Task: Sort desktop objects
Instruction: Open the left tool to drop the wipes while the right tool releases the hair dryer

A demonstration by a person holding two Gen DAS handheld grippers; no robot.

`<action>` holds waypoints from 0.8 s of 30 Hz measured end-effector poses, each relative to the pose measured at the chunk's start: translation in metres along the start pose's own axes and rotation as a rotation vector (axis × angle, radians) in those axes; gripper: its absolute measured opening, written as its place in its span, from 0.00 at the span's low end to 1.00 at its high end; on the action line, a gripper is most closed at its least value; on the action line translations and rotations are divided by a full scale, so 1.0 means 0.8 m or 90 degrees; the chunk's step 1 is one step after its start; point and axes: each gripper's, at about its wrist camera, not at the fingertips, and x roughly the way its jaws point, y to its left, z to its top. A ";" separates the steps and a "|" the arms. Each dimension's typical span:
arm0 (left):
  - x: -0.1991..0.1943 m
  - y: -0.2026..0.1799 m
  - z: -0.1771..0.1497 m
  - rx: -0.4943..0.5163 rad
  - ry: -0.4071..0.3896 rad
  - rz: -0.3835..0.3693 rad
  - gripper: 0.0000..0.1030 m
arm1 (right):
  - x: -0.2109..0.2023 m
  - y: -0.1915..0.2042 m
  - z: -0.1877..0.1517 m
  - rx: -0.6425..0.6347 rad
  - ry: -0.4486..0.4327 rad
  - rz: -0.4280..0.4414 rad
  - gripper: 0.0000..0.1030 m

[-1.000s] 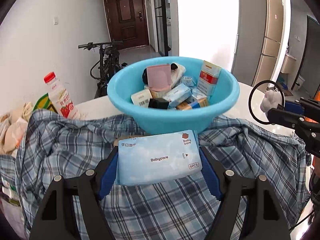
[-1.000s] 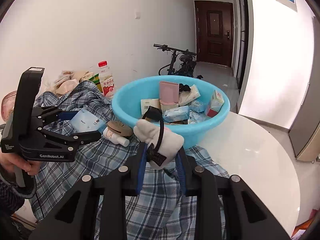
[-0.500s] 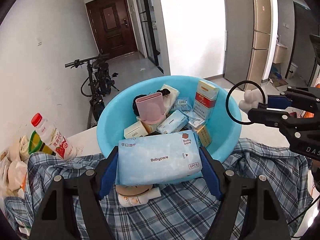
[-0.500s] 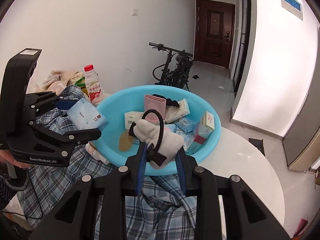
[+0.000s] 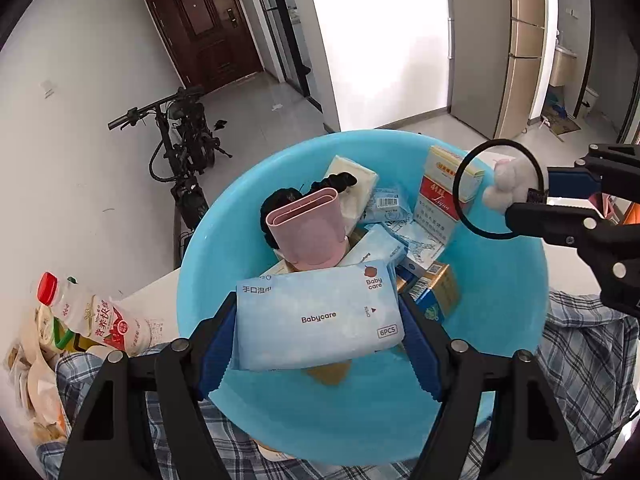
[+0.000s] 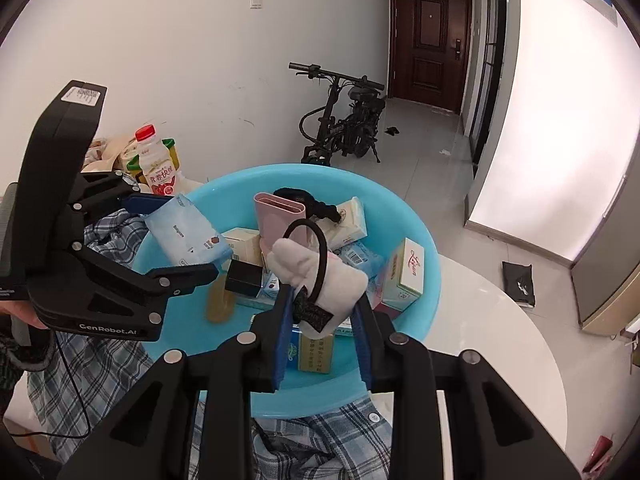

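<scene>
My left gripper (image 5: 318,322) is shut on a light blue pack of wet wipes (image 5: 316,316) and holds it over the near side of the blue basin (image 5: 500,300). In the right wrist view the same wet wipes pack (image 6: 186,236) hangs above the basin's left rim (image 6: 434,280). My right gripper (image 6: 320,308) is shut on a white plush hair tie with a black elastic loop (image 6: 316,268), also over the basin; that hair tie (image 5: 506,184) shows at the right in the left wrist view. A pink holder (image 5: 310,226), boxes and small packs fill the basin.
The basin sits on a blue plaid shirt (image 5: 580,344) spread over a white round table (image 6: 492,320). A red-capped drink bottle (image 5: 96,316) and snack bags stand at the left by the wall. A folding bike (image 6: 344,120) is parked on the floor beyond.
Both grippers have moved forward from above the plaid shirt to above the basin, each still holding its item. The basin now fills the lower middle of both views.
</scene>
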 end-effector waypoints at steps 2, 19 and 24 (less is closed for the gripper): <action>0.013 0.002 0.005 0.002 0.012 0.011 0.75 | 0.009 -0.009 0.004 0.008 0.008 0.006 0.26; 0.078 -0.033 0.036 0.040 0.083 -0.072 0.75 | 0.043 -0.035 0.019 0.029 0.035 0.015 0.26; 0.093 -0.033 0.044 0.038 0.099 -0.082 0.75 | 0.048 -0.037 0.014 0.014 0.048 0.023 0.26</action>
